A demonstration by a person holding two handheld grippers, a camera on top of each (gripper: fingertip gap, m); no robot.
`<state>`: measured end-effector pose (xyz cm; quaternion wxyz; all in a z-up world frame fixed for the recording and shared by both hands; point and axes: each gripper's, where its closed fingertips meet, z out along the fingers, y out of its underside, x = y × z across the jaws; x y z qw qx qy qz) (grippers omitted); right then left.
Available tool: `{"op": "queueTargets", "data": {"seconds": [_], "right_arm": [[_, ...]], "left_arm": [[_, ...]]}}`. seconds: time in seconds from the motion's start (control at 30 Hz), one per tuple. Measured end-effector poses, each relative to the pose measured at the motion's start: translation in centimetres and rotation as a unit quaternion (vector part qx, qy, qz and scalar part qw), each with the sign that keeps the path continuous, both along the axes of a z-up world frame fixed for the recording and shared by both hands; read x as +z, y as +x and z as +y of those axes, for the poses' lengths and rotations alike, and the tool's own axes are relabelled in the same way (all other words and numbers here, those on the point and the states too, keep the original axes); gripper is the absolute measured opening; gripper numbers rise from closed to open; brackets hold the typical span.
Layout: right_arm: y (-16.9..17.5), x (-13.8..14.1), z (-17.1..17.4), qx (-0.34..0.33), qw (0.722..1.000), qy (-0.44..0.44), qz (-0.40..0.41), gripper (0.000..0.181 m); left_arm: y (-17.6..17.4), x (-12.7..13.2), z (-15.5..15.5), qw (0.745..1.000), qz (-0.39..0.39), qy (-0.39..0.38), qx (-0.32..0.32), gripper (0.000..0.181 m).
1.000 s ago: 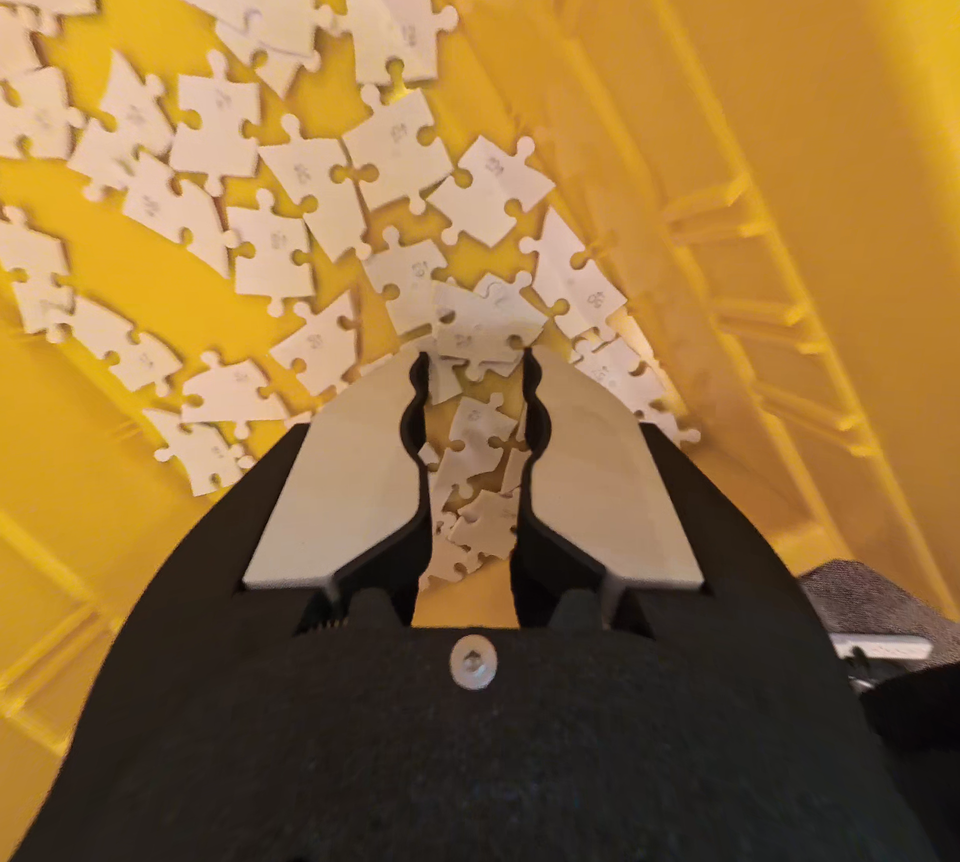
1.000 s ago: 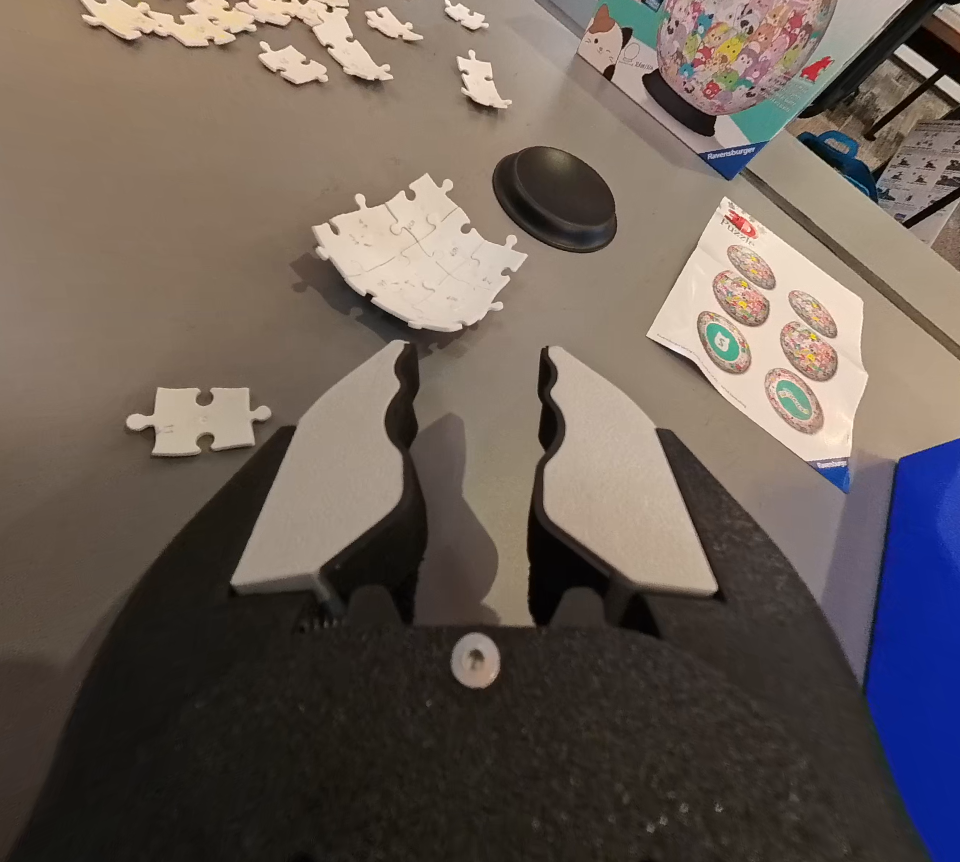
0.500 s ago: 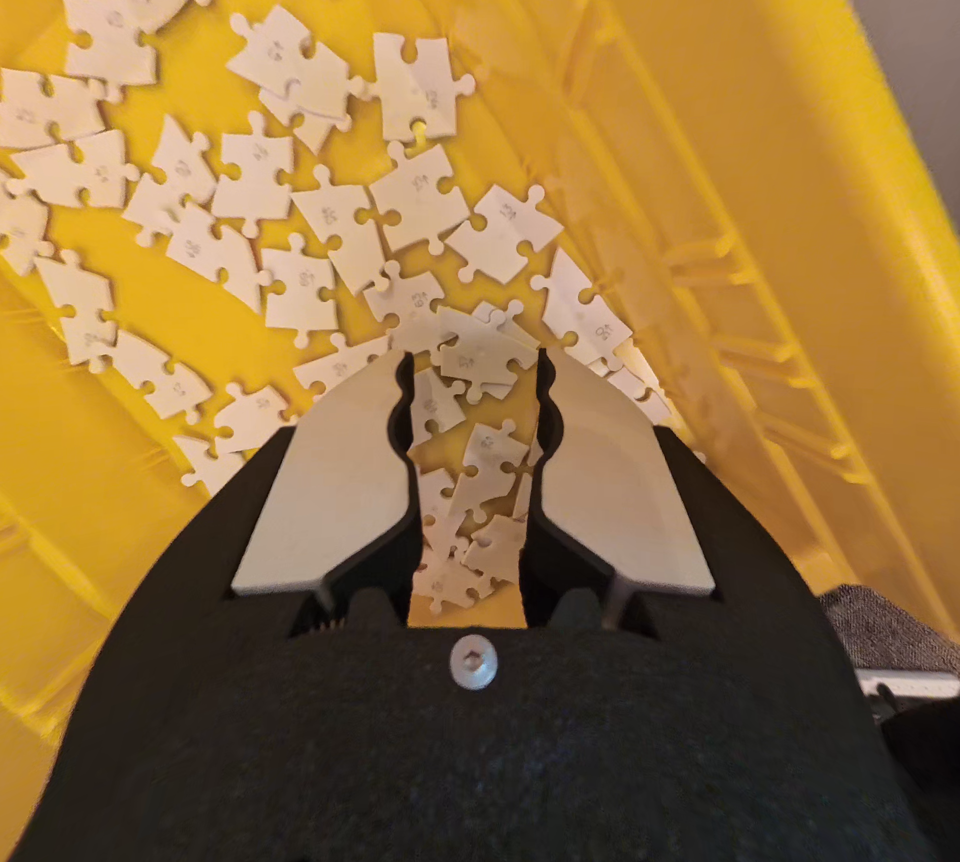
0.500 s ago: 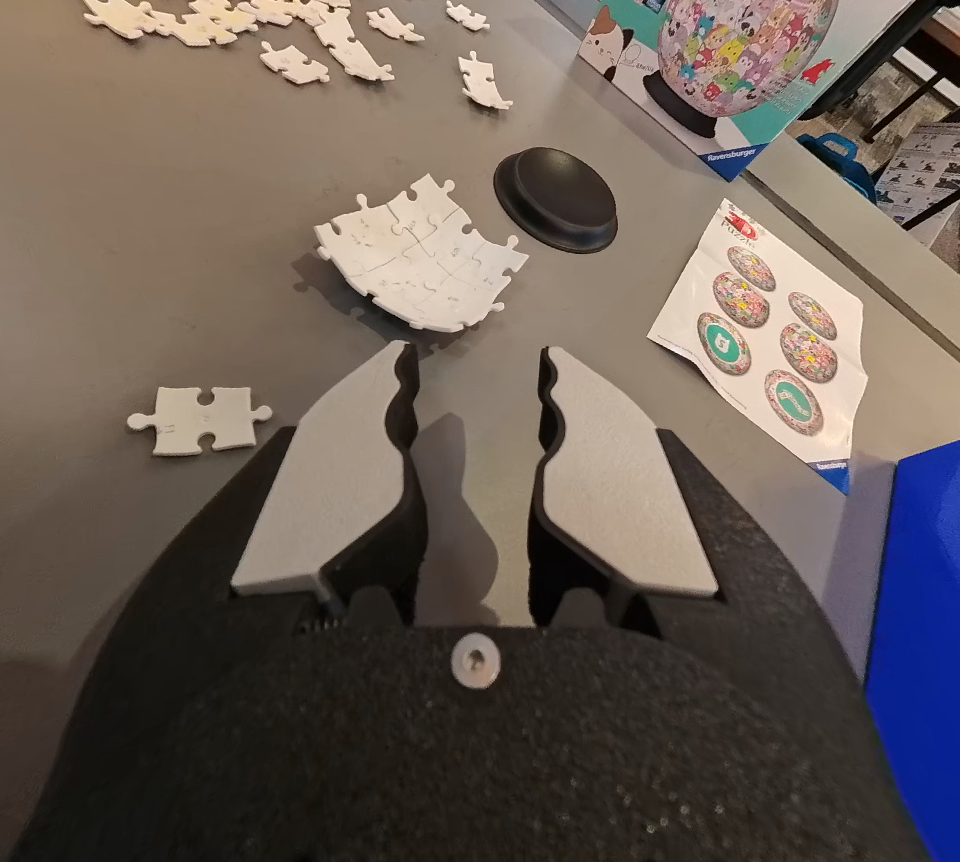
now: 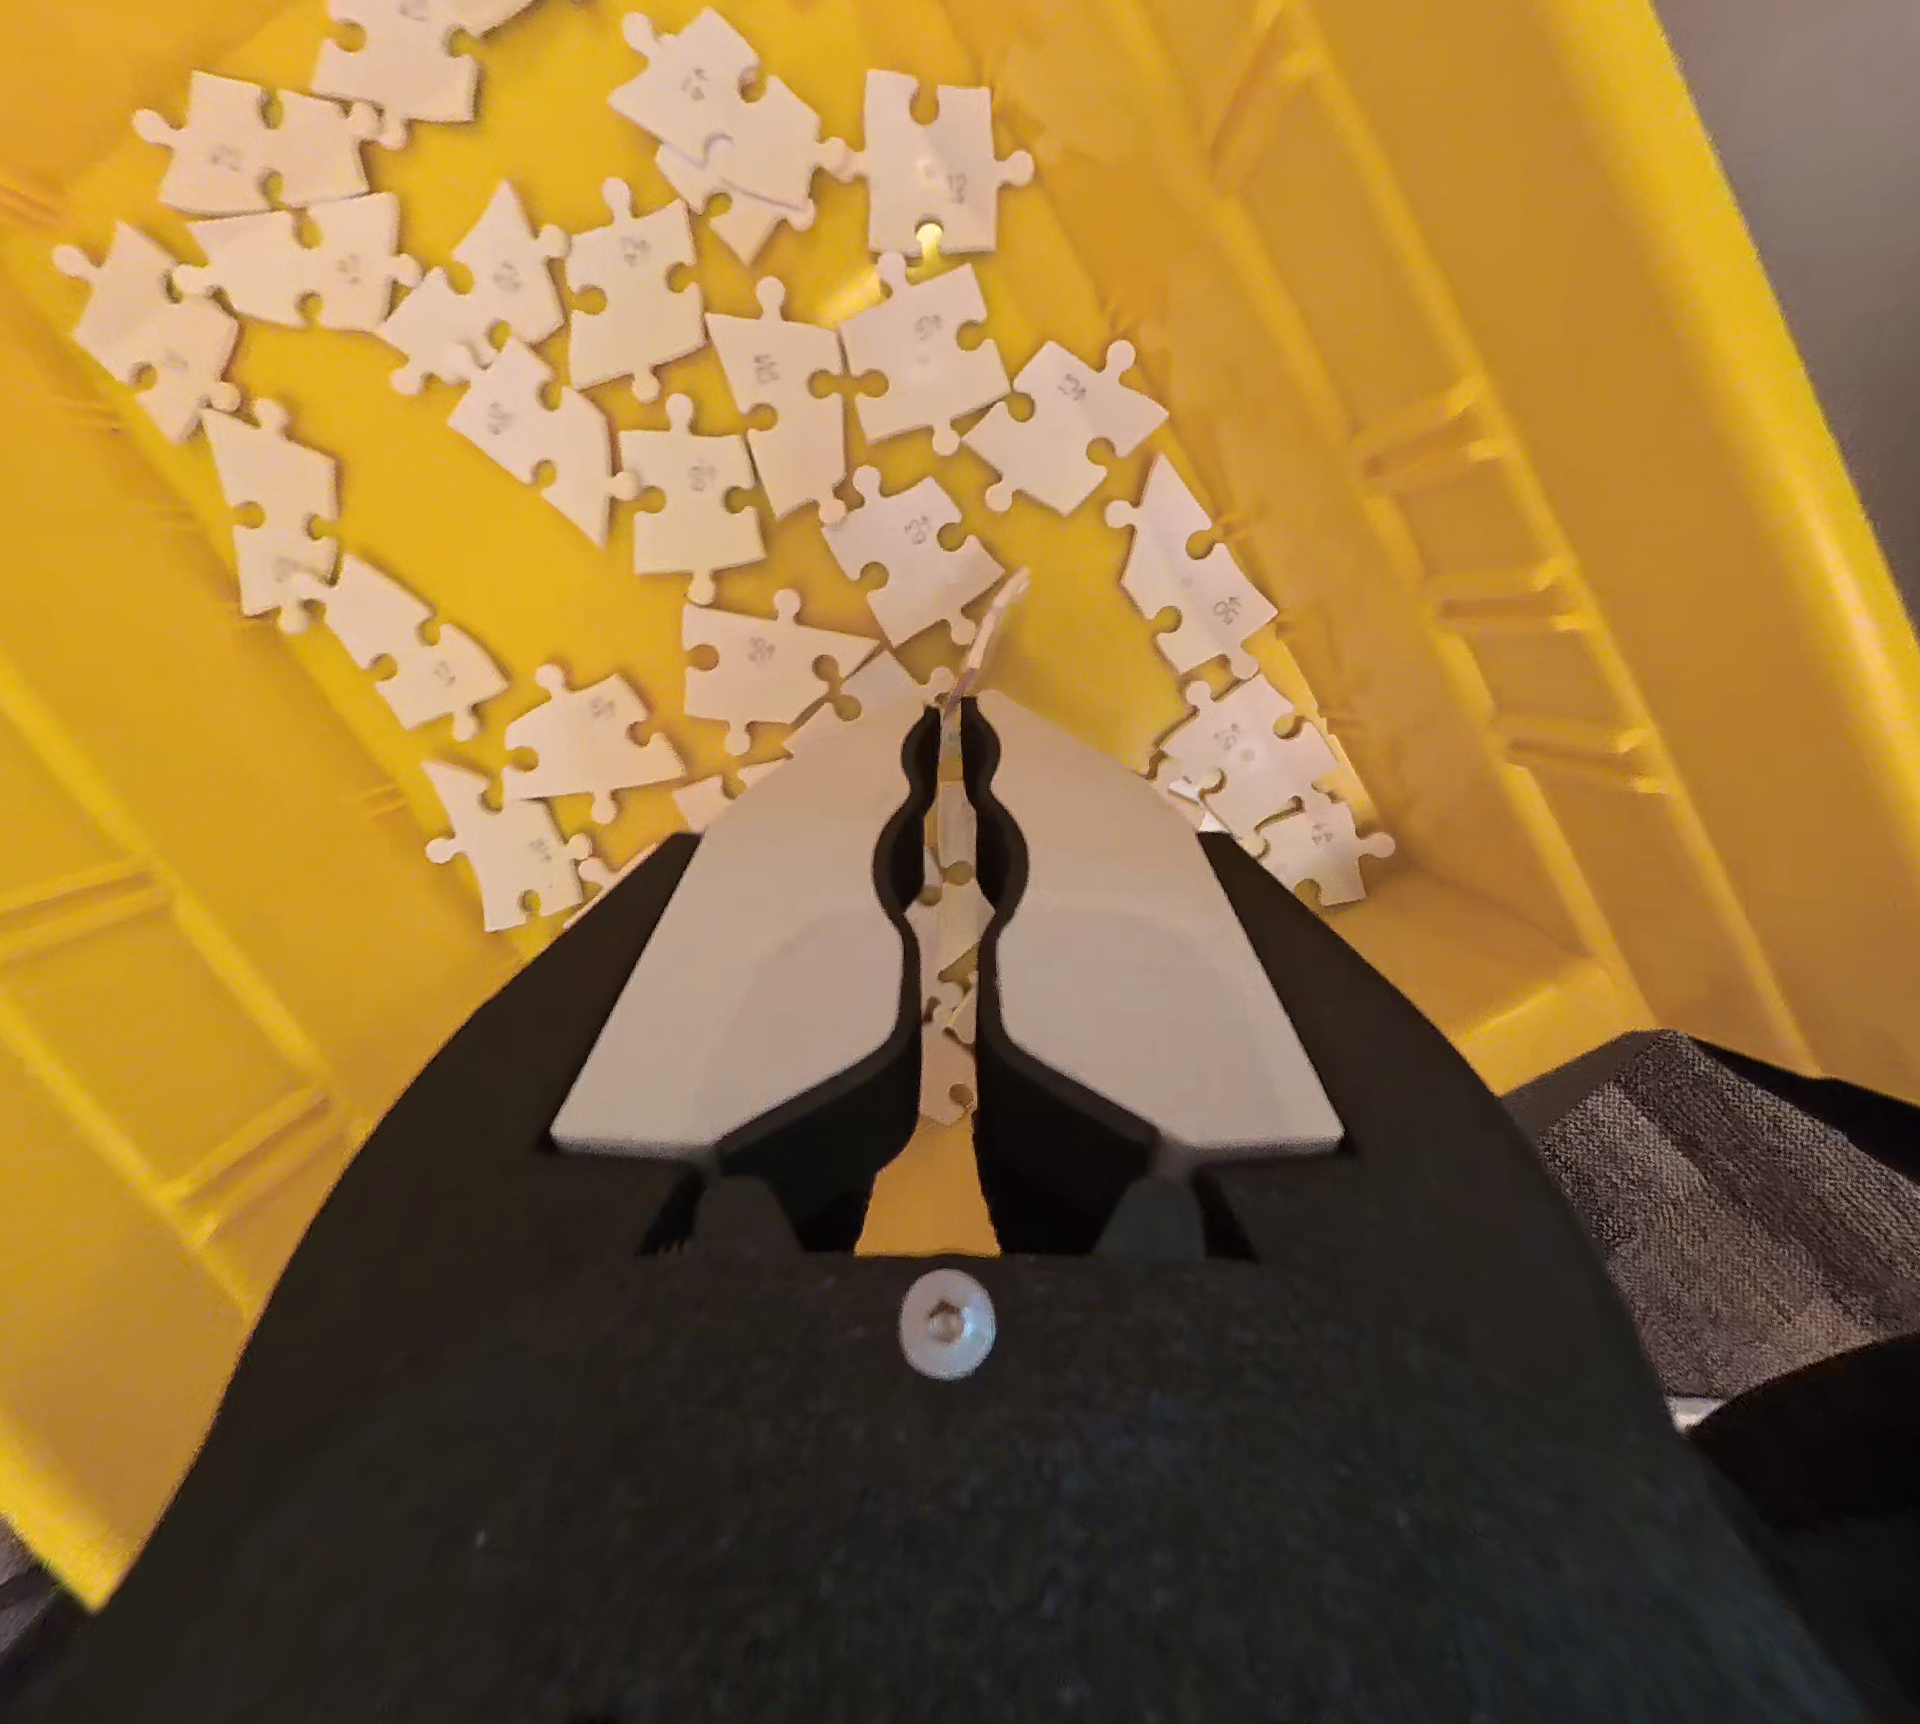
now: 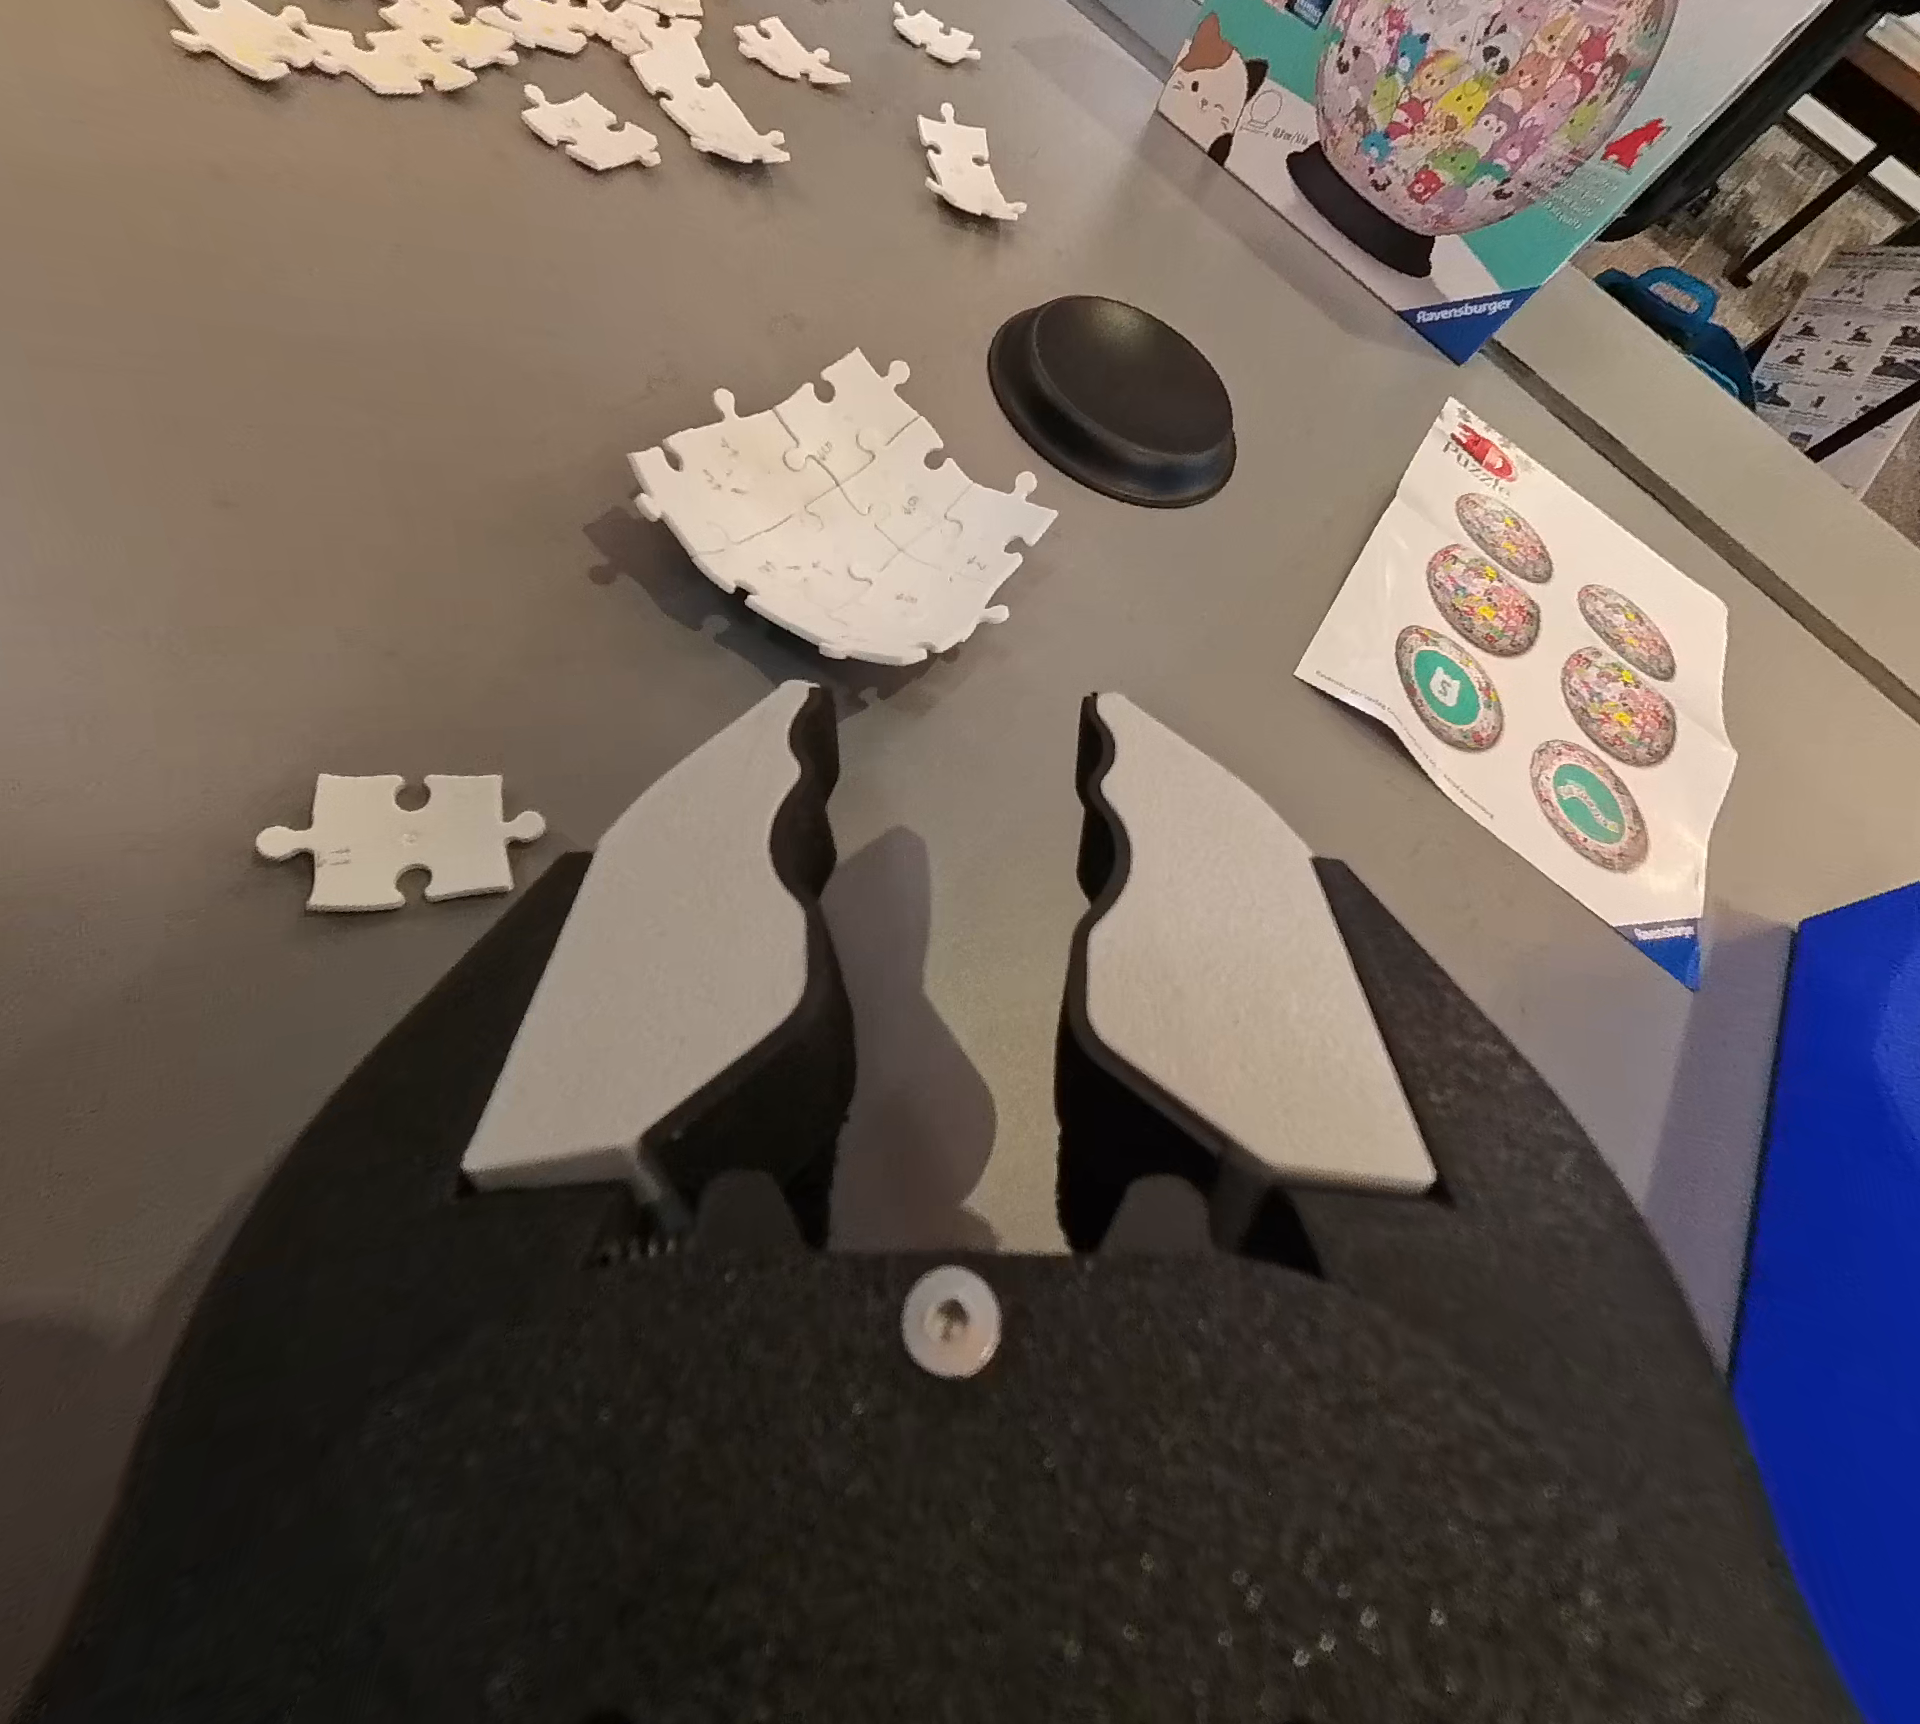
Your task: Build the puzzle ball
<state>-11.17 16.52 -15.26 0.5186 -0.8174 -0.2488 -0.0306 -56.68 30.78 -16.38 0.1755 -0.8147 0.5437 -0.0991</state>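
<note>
In the yellow bin [image 5: 1403, 324], the left hand-held gripper [image 5: 951, 713] pinches one puzzle piece [image 5: 992, 630] edge-on near the right wall. The right hand-held gripper [image 6: 951, 708] hangs apart above bare tabletop [image 6: 312, 427], just near of the curved assembled section [image 6: 842, 521].

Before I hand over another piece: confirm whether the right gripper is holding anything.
No, the right gripper is open and empty over the grey table, short of the curved assembled section.

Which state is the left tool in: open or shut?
Shut: the left tool pinches a puzzle piece edge-on above the yellow bin.
</note>
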Motion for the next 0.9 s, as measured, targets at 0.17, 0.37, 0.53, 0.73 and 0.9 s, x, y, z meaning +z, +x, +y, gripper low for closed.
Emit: {"op": "queueTargets", "data": {"seconds": [0.17, 0.37, 0.53, 0.73, 0.9], "right_arm": [[0.0, 0.0, 0.0, 0.001, 1.000, 0.000, 0.000, 0.044], [0.0, 0.0, 0.0, 0.002, 1.000, 0.001, 0.000, 0.044], [0.0, 0.0, 0.0, 0.001, 1.000, -0.002, 0.001, 0.044], [-0.1, -0.1, 0.0, 0.002, 1.000, -0.003, -0.003, 0.044], [-0.1, -0.2, 0.0, 0.002, 1.000, -0.004, -0.006, 0.044]], "left_arm": [[0.2, -1.4, -0.4, 0.999, 0.000, -0.035, -0.002, 0.003], [1.3, -2.1, -0.5, 0.996, -0.019, -0.085, -0.006, 0.002], [1.6, -2.3, -0.5, 0.995, -0.021, -0.097, -0.006, 0.024], [1.7, -2.5, -0.4, 0.995, -0.017, -0.099, -0.009, 0.007], [0.6, -0.4, 0.4, 0.996, -0.051, -0.069, 0.031, 0.001]]}}
